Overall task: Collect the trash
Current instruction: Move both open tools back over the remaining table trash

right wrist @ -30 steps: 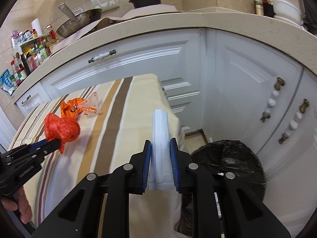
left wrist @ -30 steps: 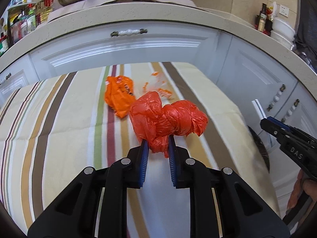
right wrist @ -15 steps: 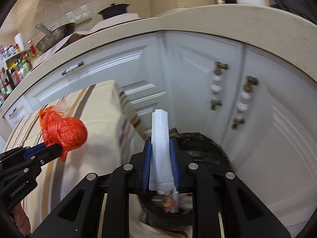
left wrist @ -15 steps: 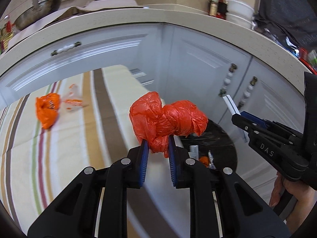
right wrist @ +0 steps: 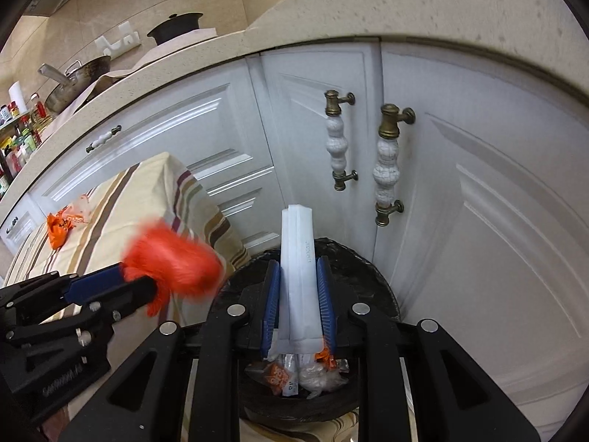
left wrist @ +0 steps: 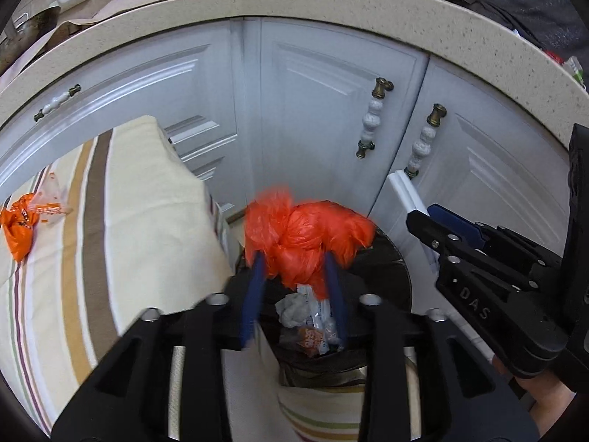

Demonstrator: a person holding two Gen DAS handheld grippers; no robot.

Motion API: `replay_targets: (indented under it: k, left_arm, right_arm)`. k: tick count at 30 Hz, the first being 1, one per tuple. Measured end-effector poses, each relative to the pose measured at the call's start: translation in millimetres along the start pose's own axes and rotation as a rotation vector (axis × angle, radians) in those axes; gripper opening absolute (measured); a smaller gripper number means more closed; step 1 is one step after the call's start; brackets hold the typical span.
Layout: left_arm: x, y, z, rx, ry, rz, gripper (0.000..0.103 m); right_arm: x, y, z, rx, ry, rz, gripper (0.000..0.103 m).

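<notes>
My left gripper [left wrist: 294, 258] has its jaws spread apart, and the crumpled red plastic bag [left wrist: 305, 239] sits blurred between them, above the black trash bin [left wrist: 397, 294]. The bag also shows in the right wrist view [right wrist: 173, 261]. My right gripper [right wrist: 297, 258] is shut on a white paper packet [right wrist: 297, 272], held upright over the bin [right wrist: 371, 280]. The bin holds several wrappers [right wrist: 294, 372]. An orange wrapper [left wrist: 18, 221] lies on the striped tablecloth [left wrist: 110, 239].
White cabinet doors with ceramic handles [right wrist: 386, 162] stand right behind the bin. The stone countertop [left wrist: 331, 11] above carries a pan and a pot. The table edge [right wrist: 206, 213] is just left of the bin.
Both grippers swung right from the table to above the bin. My left gripper's jaws have spread, and the red bag is now blurred between them.
</notes>
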State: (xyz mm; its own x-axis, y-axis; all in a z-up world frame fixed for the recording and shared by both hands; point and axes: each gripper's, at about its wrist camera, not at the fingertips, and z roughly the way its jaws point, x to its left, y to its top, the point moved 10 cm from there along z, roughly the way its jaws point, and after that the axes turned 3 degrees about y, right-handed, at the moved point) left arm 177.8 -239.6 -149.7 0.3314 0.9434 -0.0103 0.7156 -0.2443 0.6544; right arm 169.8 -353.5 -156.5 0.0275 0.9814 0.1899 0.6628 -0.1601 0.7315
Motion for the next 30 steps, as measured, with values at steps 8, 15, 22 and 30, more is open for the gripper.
replay_targets:
  k: [8,15,22,30]
  left_arm:
    - [5.8,1.1,1.2,-0.007,0.017,-0.013,0.052]
    - [39.1,5.4,-15.7,-0.041,0.047,-0.06,0.058]
    - [99.7,3.1,-41.9,-0.074,0.109,-0.137,0.058]
    - [189.3,-11.6,-72.0,-0.099,0.225,-0.227,0.059]
  right_arm:
    - [-9.4,-1.0,3.9,-0.002,-0.012,0.022,0.037]
    - [8.9,7.6,0.6,-0.017,0.007,0.008,0.039]
    - [59.0,23.3,1.6,-0.037,0.059,-0.05,0.041]
    - [135.9,34.0,10.0,-0.036,0.146,-0.138,0.042]
